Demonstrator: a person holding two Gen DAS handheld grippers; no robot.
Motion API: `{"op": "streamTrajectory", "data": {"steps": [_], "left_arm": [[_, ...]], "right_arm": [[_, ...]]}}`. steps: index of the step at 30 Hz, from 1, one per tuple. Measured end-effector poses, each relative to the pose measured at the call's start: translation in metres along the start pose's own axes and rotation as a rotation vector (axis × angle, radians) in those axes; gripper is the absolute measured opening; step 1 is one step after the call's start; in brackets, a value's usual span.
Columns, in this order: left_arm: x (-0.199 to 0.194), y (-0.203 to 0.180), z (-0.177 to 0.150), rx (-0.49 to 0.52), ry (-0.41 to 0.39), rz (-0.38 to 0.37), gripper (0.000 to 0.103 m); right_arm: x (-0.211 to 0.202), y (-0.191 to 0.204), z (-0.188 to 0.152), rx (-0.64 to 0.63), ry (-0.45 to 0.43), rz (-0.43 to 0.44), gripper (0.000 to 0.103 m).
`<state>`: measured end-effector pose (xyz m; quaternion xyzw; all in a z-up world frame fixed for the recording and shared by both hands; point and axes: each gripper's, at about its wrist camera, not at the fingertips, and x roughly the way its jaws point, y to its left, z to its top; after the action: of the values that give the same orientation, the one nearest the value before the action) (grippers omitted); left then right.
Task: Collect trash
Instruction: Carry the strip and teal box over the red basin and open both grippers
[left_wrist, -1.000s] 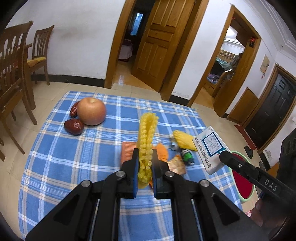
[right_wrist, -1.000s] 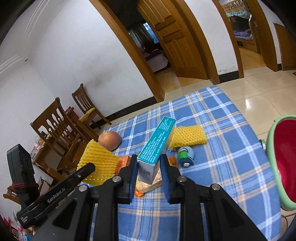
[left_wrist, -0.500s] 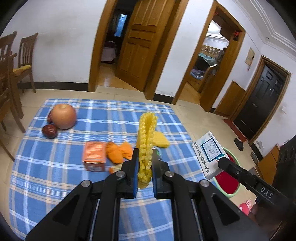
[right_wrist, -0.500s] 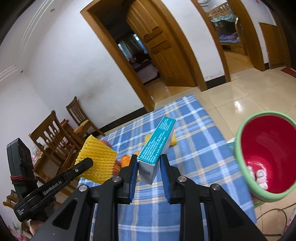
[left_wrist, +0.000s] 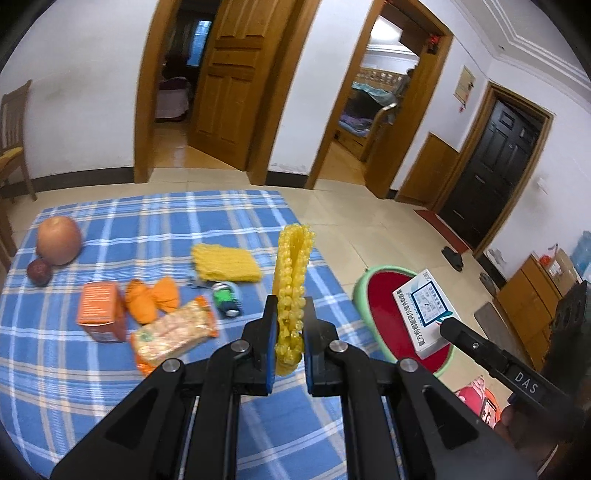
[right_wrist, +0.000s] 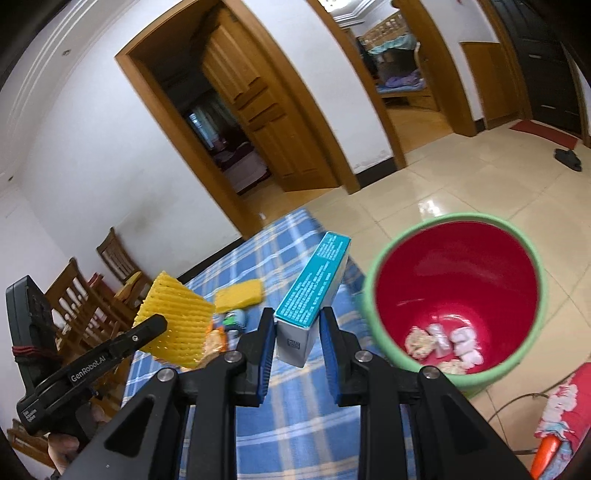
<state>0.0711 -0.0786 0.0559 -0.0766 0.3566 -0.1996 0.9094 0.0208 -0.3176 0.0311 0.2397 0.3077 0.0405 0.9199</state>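
The left tool (left_wrist: 289, 325) grips a yellow foam net (left_wrist: 291, 280); the right tool (right_wrist: 297, 338) clamps a box (right_wrist: 312, 295) beside the bin (right_wrist: 532, 325).

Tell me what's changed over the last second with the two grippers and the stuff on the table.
Both grippers swung away from the table toward the red bin. The right gripper carries the teal box near its rim; the left gripper brings the yellow foam net. Both grips unchanged; nothing dropped; the table items stayed put.

Both loads have swung toward the bin (right_wrist: 517, 236).
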Motion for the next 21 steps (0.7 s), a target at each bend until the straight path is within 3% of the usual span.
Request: {"op": "streamTrajectory", "data": {"steps": [21], "left_arm": [[0.065, -0.076, -0.004, 0.109, 0.103, -0.086, 0.010]], "right_arm": [[-0.016, -0.080, -0.002, 0.141, -0.017, -0.086, 0.027]]}}
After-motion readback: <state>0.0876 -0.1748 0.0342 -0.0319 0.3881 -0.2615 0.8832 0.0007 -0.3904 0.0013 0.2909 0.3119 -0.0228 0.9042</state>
